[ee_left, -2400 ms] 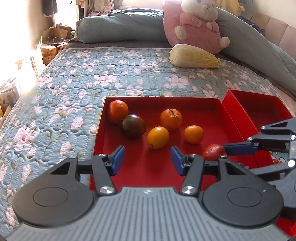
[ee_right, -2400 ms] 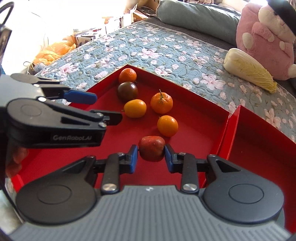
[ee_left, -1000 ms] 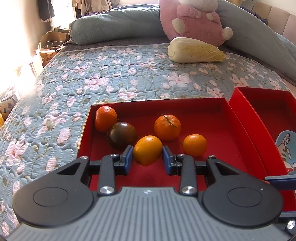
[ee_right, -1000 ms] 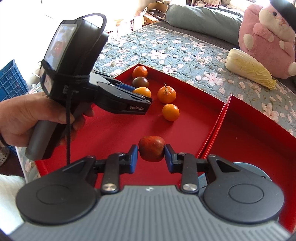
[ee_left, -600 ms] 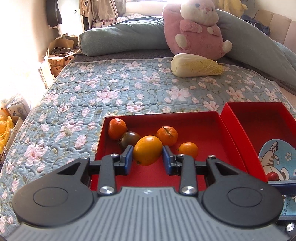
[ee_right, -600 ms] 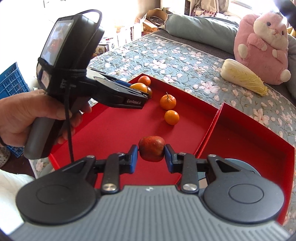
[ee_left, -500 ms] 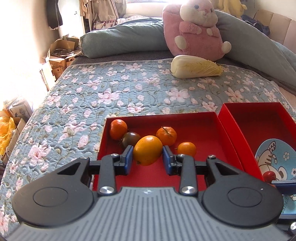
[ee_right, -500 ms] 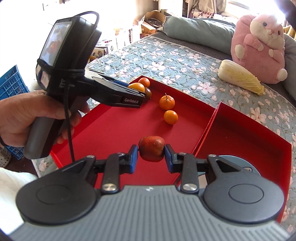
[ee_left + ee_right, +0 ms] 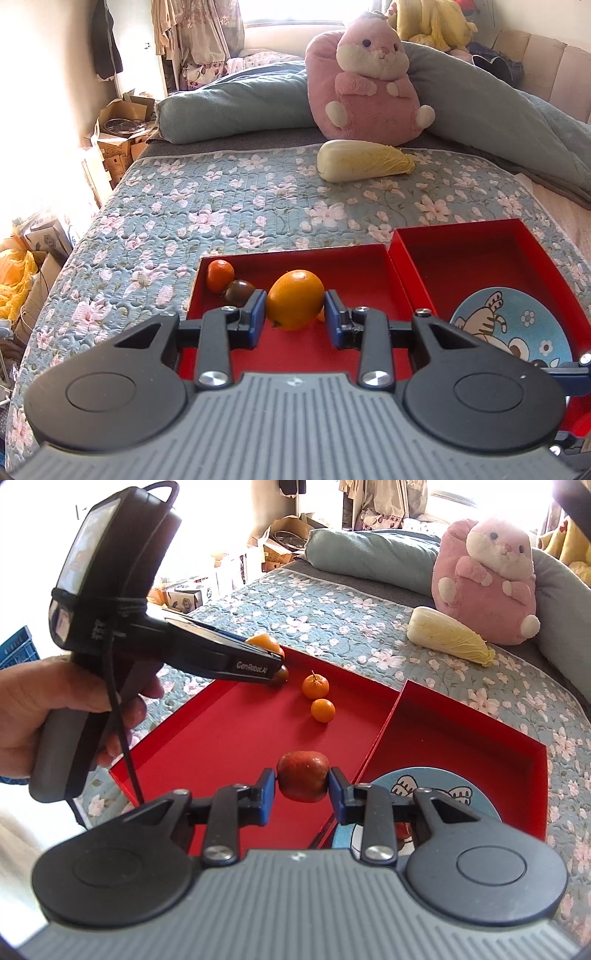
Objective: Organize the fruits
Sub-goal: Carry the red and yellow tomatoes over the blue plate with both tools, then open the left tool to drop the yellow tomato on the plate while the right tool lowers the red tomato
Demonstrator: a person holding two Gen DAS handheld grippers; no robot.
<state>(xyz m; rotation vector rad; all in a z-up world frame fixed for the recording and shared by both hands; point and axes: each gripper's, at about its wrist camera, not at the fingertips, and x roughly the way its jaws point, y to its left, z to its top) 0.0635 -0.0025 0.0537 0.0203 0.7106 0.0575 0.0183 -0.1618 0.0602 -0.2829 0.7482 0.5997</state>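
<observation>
Left wrist | left tool grips orange, hiding fruit | right tool grips apple

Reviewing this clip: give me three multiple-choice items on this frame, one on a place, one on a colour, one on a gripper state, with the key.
1. Where does the blue cartoon-cat plate lie?
A. In the right red cardboard tray
B. On the quilt
C. In the left red tray

2. What colour is the fruit held by the right gripper?
A. Green
B. Dark red
C. Yellow

3. The left gripper is:
A. Open and bare
B. Out of view
C. Shut on a round orange fruit

Key: 1 A, the plate sits inside the right tray's walls. 2 B, the dark red round fruit shows between the pads. 3 C, both pads press the fruit.
</observation>
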